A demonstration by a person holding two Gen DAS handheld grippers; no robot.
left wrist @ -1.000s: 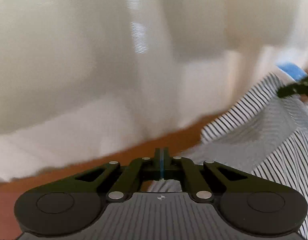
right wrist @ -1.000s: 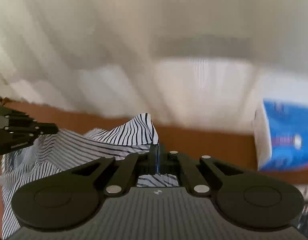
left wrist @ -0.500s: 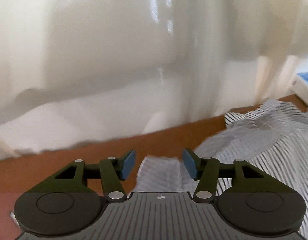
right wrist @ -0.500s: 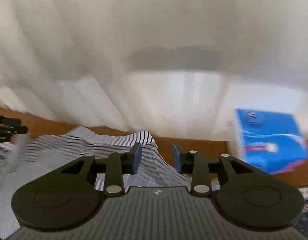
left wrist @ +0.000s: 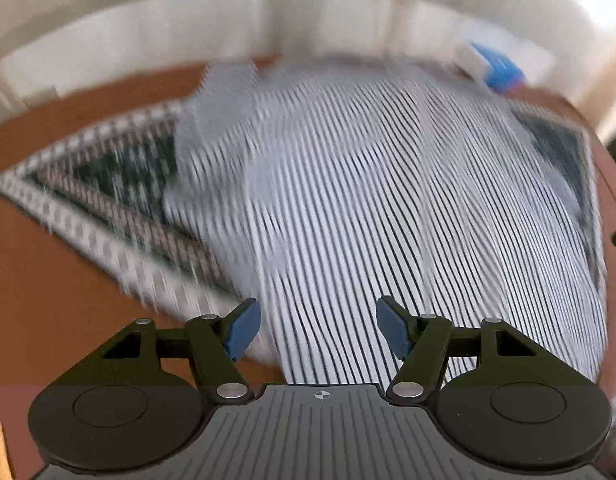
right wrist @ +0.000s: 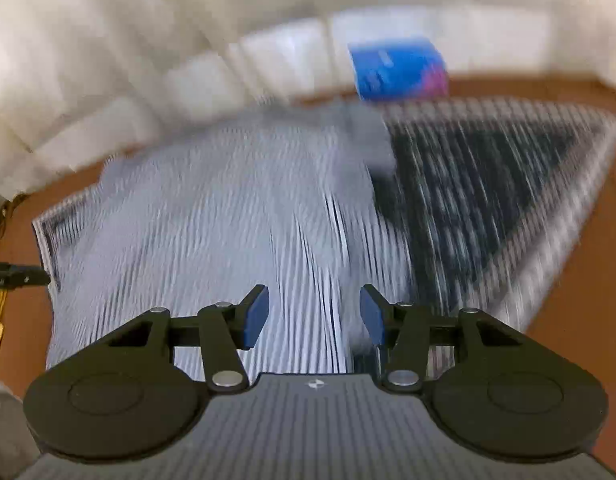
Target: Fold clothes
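The striped shirt [left wrist: 368, 208] now lies spread over the patterned mat [left wrist: 107, 184] on the brown table [left wrist: 47, 320], released a moment ago. Left gripper [left wrist: 319, 330] and right gripper [right wrist: 314, 316] hover near its edge, fingers apart and opening, nothing between them; that fold looks done.

You're seeing both wrist views in soft, bright daylight that comes through the pale curtain [left wrist: 147, 40] behind the striped shirt [left wrist: 368, 200]; no hard shadows or glare show. Motion blur smears the shirt's stripes, the patterned mat [right wrist: 488, 200] beside it and the blue box [right wrist: 396, 68] beyond it. Only the gripper bodies at the bottom edge stay sharp. Fisheye distortion bows the brown table [left wrist: 47, 300] around the shirt, and the corners go black.
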